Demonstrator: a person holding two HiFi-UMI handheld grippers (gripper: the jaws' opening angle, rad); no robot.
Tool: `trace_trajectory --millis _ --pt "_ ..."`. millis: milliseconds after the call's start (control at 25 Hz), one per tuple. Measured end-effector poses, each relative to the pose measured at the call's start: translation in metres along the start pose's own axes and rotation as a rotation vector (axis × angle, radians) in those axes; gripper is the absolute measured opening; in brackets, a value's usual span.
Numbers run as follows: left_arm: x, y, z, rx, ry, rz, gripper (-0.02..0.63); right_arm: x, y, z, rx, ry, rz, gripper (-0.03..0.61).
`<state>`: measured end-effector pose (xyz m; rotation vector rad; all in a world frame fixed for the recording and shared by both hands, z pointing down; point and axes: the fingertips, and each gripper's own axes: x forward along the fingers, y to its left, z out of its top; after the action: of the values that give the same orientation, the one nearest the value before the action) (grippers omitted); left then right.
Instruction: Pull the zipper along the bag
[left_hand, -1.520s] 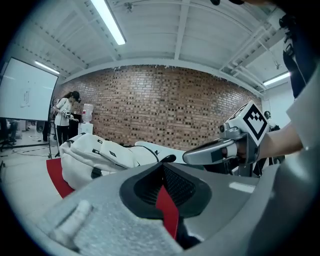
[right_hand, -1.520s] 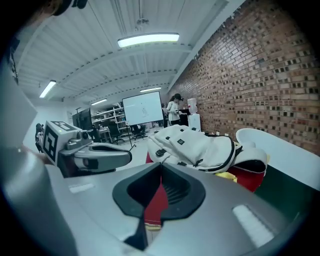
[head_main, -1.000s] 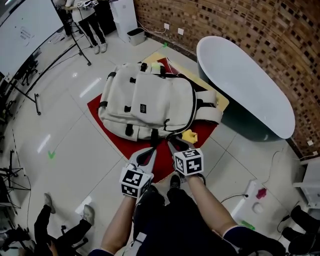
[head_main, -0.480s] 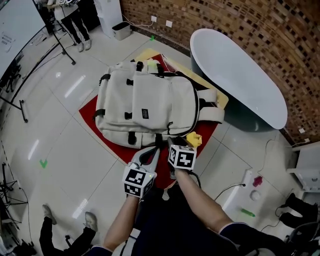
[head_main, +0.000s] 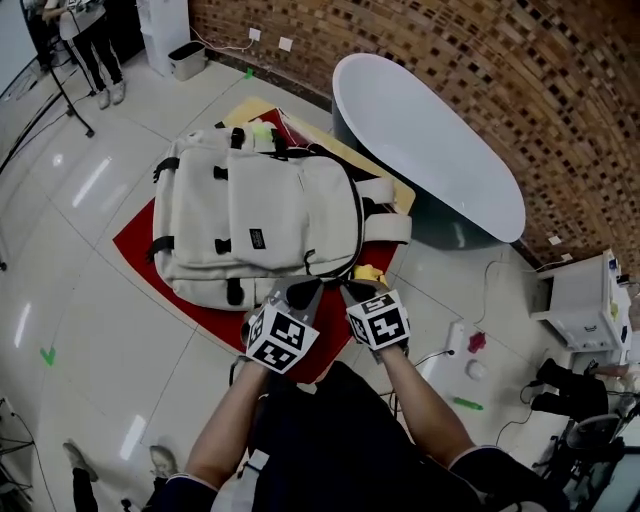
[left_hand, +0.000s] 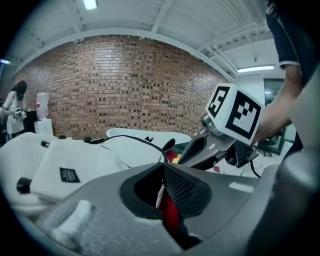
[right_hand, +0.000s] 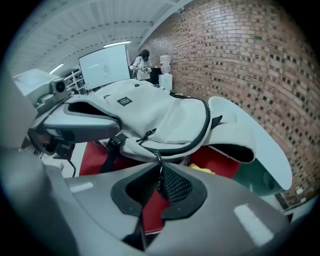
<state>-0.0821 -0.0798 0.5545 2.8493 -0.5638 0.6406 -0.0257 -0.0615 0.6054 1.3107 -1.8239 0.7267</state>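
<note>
The white backpack (head_main: 250, 220) lies flat on a red mat (head_main: 140, 235) on the floor, and both tools are at its near edge. The dark zipper track (head_main: 357, 215) runs from the near right corner up the bag's right side and curves over the far end.

The left hand-held gripper (left_hand: 161, 167) is clenched. A thin white sliver shows between its pads, which looks like the bag's near edge pinched to steady it.

The right hand-held gripper (right_hand: 159, 170) is closing. The small metal zipper pull (right_hand: 158, 159) hangs down into the gap and the pads look to be meeting it. A yellow object (head_main: 368, 272) lies on the mat just right of that spot.

As I judge it, only the grasp is being secured. The pull sits at the near end of its track, and nearly the whole run up the right side and over the far end is left. I cannot tell for certain whether the teeth along that run are joined or apart.
</note>
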Motion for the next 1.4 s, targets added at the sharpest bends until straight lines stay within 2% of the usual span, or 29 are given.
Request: trace_trajectory --millis 40,80,160,240,360,480,600,760,920,1080,1240,1320,1400 --pt "0.008 -0.001 0.0 0.022 0.023 -0.029 0.02 -0.004 -0.003 0.004 -0.049 0.008 0.001 0.034" --pt "0.016 -0.004 -0.001 0.042 0.051 -0.057 0.125 -0.008 -0.006 0.007 -0.1 0.017 0.004 0.034" --pt "0.029 -0.009 -0.005 0.092 0.112 -0.095 0.138 -0.014 -0.008 0.012 -0.197 0.035 0.021 0.034" --pt "0.038 -0.013 -0.01 0.158 0.176 -0.097 0.141 -0.019 -0.007 0.015 -0.268 0.051 0.055 0.034" --pt "0.049 -0.01 -0.023 0.238 0.272 -0.046 0.141 -0.024 -0.005 0.021 -0.35 0.054 0.127 0.034" --pt "0.056 -0.002 -0.033 0.26 0.334 0.013 0.126 -0.028 -0.011 0.025 -0.442 0.067 0.193 0.034" --pt "0.057 0.003 -0.039 0.202 0.38 0.02 0.072 -0.026 -0.033 0.029 -0.549 0.082 0.243 0.034" --pt "0.053 0.009 -0.031 0.066 0.373 0.04 0.064 -0.026 -0.075 0.048 -0.648 0.065 0.334 0.034" --pt "0.054 0.013 -0.033 -0.005 0.406 0.102 0.061 -0.009 -0.102 0.061 -0.763 0.062 0.428 0.034" --pt "0.051 0.016 -0.033 -0.091 0.415 0.156 0.055 0.007 -0.122 0.076 -0.827 0.068 0.477 0.034" --pt "0.037 0.021 -0.02 -0.176 0.366 0.221 0.078 0.007 -0.116 0.11 -0.84 0.03 0.501 0.034" --pt "0.033 0.021 0.003 -0.205 0.288 0.23 0.107 -0.001 -0.107 0.125 -0.858 0.016 0.509 0.034" --pt "0.038 0.017 0.033 -0.211 0.193 0.212 0.11 -0.007 -0.099 0.13 -0.888 0.023 0.512 0.034"
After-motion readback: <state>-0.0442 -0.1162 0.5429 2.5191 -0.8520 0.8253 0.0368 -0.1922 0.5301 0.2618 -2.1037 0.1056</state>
